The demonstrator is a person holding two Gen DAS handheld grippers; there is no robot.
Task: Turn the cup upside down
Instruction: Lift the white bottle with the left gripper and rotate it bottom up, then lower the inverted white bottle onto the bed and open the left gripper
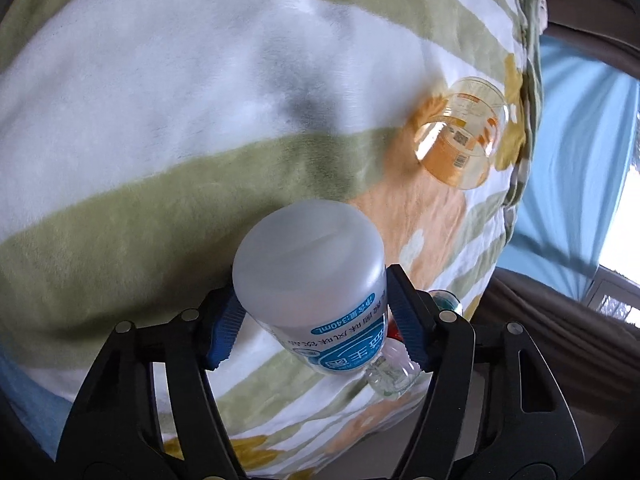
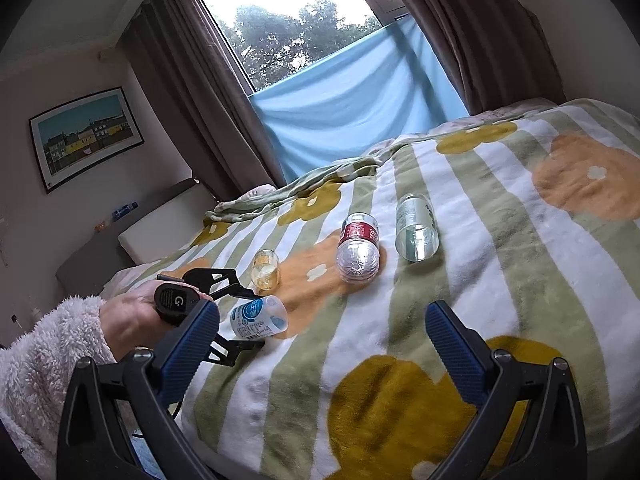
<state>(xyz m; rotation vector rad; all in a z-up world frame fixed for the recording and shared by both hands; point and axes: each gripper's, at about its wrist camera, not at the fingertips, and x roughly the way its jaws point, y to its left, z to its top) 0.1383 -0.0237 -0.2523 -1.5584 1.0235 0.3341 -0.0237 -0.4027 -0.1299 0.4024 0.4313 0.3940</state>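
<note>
A frosted white cup [image 1: 308,268] with a blue label sits between the blue pads [image 1: 408,320] of my left gripper [image 1: 312,300], which is shut on it. Its flat end points away from the camera, and the label text reads upside down. From the right wrist view the same white cup [image 2: 260,318] lies on its side in the left gripper [image 2: 224,320], just above the blanket. A person's hand [image 2: 128,320] holds that gripper. My right gripper [image 2: 322,320] hovers open over the bed with nothing between its fingers.
A striped green-and-white blanket [image 2: 460,260] with flower patches covers the bed. A small amber cup [image 2: 266,270] stands beyond the white one. A red-labelled bottle [image 2: 357,248] and a clear bottle [image 2: 416,228] lie further right. Curtains and a window are behind.
</note>
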